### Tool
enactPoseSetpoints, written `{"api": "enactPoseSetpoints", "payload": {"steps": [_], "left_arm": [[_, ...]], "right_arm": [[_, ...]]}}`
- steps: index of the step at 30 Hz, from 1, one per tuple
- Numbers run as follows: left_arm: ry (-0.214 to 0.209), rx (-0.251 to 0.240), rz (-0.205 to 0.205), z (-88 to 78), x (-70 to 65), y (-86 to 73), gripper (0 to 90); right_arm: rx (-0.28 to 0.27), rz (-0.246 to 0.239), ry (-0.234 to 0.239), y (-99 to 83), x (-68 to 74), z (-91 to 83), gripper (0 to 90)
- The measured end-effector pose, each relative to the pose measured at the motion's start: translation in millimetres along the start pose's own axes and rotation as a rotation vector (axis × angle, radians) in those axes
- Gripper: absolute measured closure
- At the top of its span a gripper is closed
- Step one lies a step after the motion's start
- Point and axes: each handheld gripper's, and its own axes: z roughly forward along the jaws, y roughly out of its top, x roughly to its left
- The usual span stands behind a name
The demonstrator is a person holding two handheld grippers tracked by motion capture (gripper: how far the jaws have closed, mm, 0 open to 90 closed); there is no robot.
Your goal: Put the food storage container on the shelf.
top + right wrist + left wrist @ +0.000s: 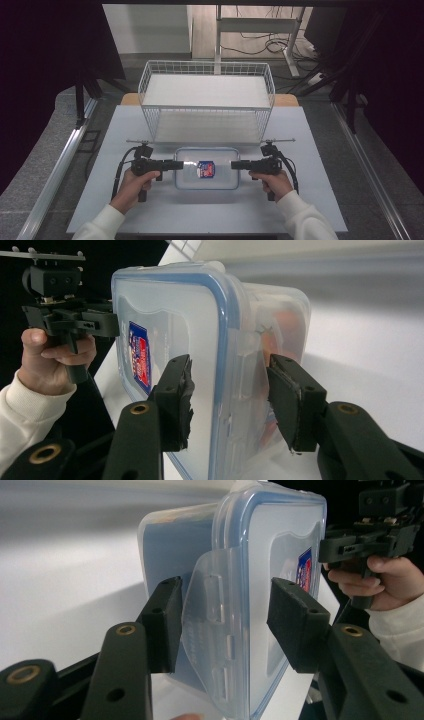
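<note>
A clear plastic container with a blue-sealed lid and a red and blue label lies flat between my two grippers at the table's front middle. My left gripper is shut on its left end. In the left gripper view, one pad presses the base and the other the lid, on either side of a loose latch flap. My right gripper is shut on the right end, its pads clamping lid and base of the container. Whether the container touches the table I cannot tell.
A white wire basket stands at the back of the white table, just behind the container. Bare tabletop lies on both sides and in front. A desk frame and cables are on the floor beyond.
</note>
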Motion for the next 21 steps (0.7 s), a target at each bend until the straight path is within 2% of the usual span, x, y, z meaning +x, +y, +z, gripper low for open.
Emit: {"api": "enactPoseSetpoints", "payload": {"steps": [1,9,19,21], "left_arm": [[0.0,0.0,0.0,0.0,0.0,0.0,49.5],[-0.006,-0.019,0.033,3.4,15.5,31.8,49.6],[0.003,-0.036,0.054,8.9,27.9,55.8,49.6],[-0.003,-0.043,0.069,9.7,32.3,62.0,49.5]], "right_arm": [[0.0,0.0,0.0,0.0,0.0,0.0,52.8],[-0.032,-0.039,-0.012,32.0,-7.0,6.2,52.8],[-0.049,-0.045,-0.02,55.0,-17.9,15.1,52.4],[-0.052,-0.044,-0.024,61.2,-20.1,17.3,52.4]]}}
